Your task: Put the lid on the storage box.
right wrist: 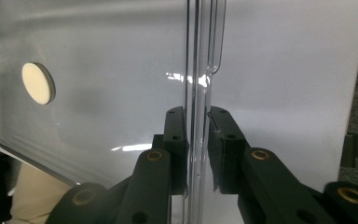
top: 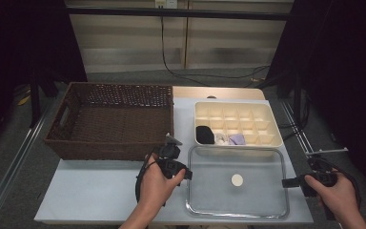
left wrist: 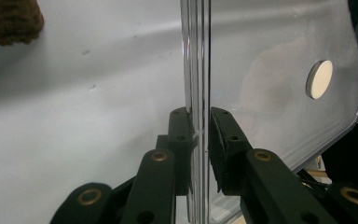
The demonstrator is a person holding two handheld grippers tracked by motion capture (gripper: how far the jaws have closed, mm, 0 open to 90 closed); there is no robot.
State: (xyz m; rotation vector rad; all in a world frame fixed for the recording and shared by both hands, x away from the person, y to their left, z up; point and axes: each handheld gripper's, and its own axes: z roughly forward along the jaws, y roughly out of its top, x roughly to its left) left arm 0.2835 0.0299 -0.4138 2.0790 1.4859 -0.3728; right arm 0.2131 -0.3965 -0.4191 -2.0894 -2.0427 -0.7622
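The left gripper [top: 187, 172] is clenched on the left rim of the clear, rectangular plastic lid with rounded corners [top: 262, 191], and the right gripper [top: 286, 182] is clenched on the opposite rim. In the left gripper view its two black jaws pinch the thin transparent edge [left wrist: 198, 93] between them; in the right gripper view that gripper's jaws do the same on the far rim [right wrist: 199, 93]. So the lid spans the gap between the two grippers, carried level over the pale worktop [top: 100, 191].

A small round cream disc [top: 237, 180] sits at the lid's centre, about midway between the grippers; it shows to the upper right of the left gripper's jaws [left wrist: 319, 79] and to the upper left of the right gripper's jaws [right wrist: 37, 83].

Just beyond the lid, away from both grippers, lies a cream plastic tray with many compartments [top: 238, 117]; its nearest row holds a black item [top: 205, 134], a white one [top: 220, 138] and a lilac one [top: 237, 139]. Beyond the left gripper and to its left stands a dark brown woven wicker basket [top: 109, 119].
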